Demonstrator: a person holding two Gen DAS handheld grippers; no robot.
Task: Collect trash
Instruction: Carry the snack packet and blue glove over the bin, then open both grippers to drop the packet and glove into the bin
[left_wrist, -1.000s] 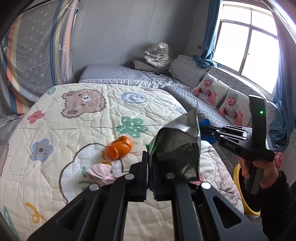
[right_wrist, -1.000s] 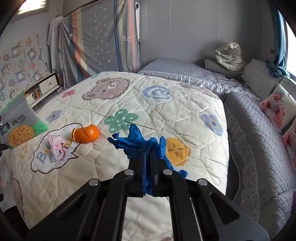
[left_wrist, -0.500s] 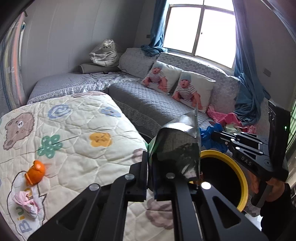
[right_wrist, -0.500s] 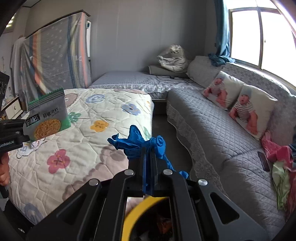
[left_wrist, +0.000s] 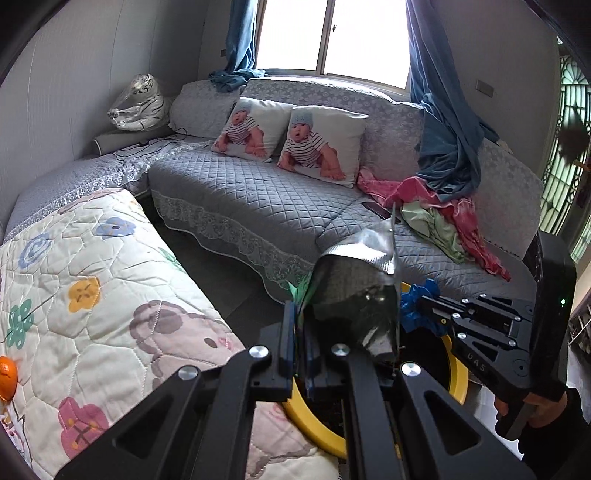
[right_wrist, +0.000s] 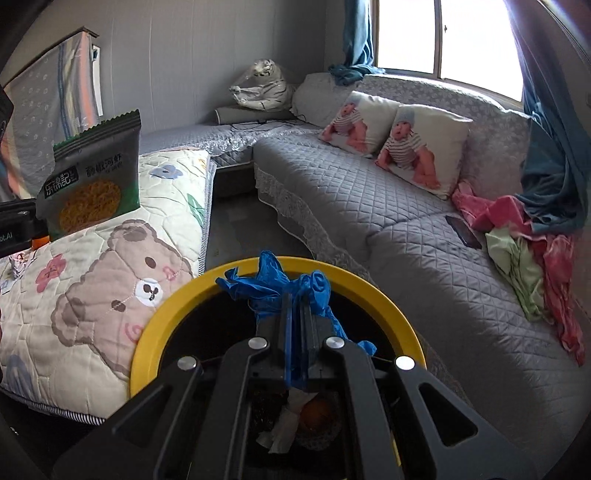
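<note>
Two pieces of trash carried to the yellow-rimmed bin.

Right gripper over the bin mouth, jaws clamped on a blue glove; left gripper near the rim beside the bed, jaws clamped on a snack packet. Risks: glove snagging on the pads at release; packet, seemingly not yet over the opening, dropping onto the floor; orange forgotten on the quilt.

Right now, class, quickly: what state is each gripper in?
Left gripper: closed on the silver-lined green snack bag.
Right gripper: closed on the crumpled blue plastic glove.
</note>
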